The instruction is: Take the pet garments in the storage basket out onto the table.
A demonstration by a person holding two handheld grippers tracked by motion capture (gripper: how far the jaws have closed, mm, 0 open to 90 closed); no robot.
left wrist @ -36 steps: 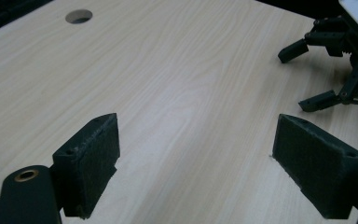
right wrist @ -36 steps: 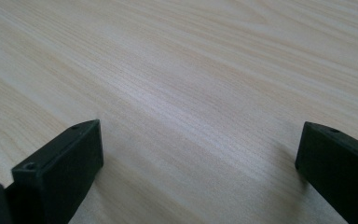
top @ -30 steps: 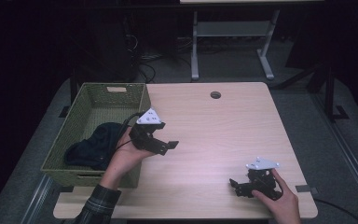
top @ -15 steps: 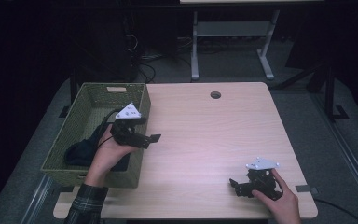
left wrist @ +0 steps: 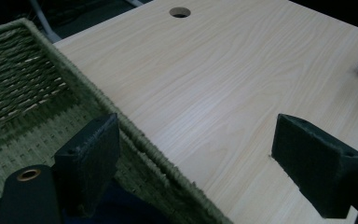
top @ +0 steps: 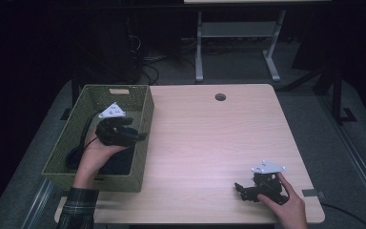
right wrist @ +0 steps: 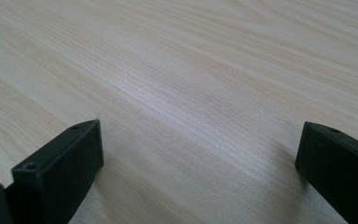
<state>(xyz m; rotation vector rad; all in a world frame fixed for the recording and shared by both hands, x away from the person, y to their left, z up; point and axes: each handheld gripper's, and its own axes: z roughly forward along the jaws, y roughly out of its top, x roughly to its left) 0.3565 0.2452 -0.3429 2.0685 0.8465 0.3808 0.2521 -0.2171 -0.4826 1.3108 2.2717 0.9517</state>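
A green woven basket (top: 143, 107) stands on the left part of the wooden table (top: 209, 138), and a dark cloth (top: 116, 164) lies in it. My left gripper (top: 140, 137) hovers open over the basket's right wall. In the left gripper view that gripper (left wrist: 200, 163) has its jaws on either side of the basket rim (left wrist: 121, 121), with nothing between them, and the dark cloth (left wrist: 121, 212) shows below. My right gripper (top: 242, 190) rests near the table's front right corner. It stands open (right wrist: 200, 163) over bare wood.
A round cable hole (top: 220, 97) sits near the table's far edge, also seen as the hole (left wrist: 180, 11) in the left gripper view. A grey metal frame (top: 233, 33) stands on the dark floor behind. Cables lie behind the basket.
My left gripper has moved left and a little away from the person, from over the table to over the basket's right wall. The right gripper has stayed put.
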